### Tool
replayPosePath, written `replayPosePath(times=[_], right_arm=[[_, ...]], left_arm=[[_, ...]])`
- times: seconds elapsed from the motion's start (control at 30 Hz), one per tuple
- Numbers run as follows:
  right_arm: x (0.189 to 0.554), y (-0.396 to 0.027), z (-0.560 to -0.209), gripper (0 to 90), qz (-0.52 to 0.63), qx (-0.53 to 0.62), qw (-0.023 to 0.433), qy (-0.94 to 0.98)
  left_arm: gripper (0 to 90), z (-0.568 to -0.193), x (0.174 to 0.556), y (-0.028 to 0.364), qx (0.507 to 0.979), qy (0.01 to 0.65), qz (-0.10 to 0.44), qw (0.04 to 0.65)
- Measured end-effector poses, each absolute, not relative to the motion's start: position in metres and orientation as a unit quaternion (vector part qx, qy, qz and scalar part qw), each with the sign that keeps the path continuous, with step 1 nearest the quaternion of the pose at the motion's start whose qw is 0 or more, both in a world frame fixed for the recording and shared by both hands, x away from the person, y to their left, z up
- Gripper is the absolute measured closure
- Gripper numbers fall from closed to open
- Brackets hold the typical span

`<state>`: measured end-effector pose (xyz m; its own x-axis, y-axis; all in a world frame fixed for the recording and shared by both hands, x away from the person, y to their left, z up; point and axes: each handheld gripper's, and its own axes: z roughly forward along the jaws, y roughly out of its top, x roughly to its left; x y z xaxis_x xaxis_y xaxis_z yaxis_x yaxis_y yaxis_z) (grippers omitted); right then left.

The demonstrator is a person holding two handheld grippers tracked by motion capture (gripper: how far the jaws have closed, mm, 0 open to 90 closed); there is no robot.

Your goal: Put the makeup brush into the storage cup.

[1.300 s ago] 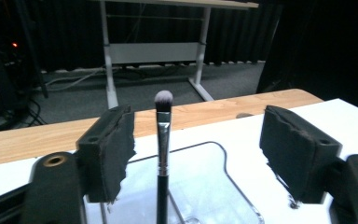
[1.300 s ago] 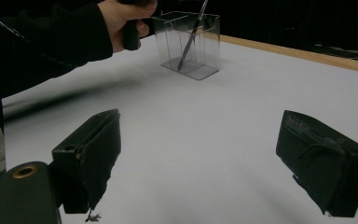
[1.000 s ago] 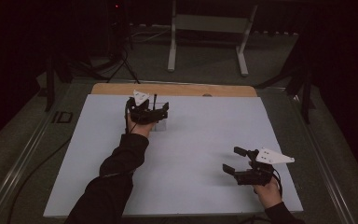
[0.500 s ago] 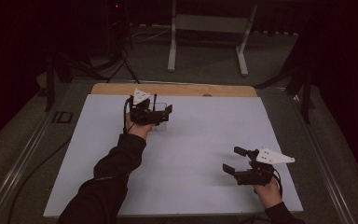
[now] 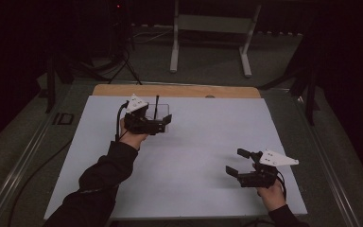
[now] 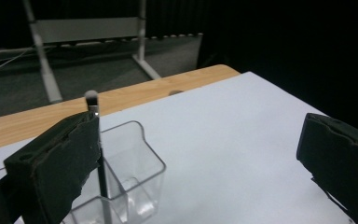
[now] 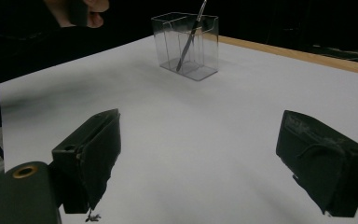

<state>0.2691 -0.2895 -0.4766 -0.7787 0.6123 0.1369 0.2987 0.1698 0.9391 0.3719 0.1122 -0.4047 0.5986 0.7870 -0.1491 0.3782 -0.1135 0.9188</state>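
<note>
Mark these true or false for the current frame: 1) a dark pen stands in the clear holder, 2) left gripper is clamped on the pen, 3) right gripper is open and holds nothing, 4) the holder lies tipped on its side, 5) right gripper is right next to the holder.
1) True. The pen leans inside the clear holder, its top above the rim.
2) False. The left gripper has its jaws wide apart; the pen is beside one jaw, not pinched between the two.
3) True. The right gripper has its jaws spread with only the white table sheet between them.
4) False. The holder stands upright on the sheet.
5) False. It hovers at the near right part of the sheet, well apart from the holder near the far edge.
</note>
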Motion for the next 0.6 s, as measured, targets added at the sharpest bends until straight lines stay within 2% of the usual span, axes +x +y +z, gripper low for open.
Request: replayPosePath(times=[0.6], right_arm=[[0.269, -0.289, -0.476, 13.9, 0.568, 0.303, 0.138, 0.752]], left_arm=[[1.1, -0.389, 0.332, 0.134, 0.734, 0.363, 0.181, 0.544]])
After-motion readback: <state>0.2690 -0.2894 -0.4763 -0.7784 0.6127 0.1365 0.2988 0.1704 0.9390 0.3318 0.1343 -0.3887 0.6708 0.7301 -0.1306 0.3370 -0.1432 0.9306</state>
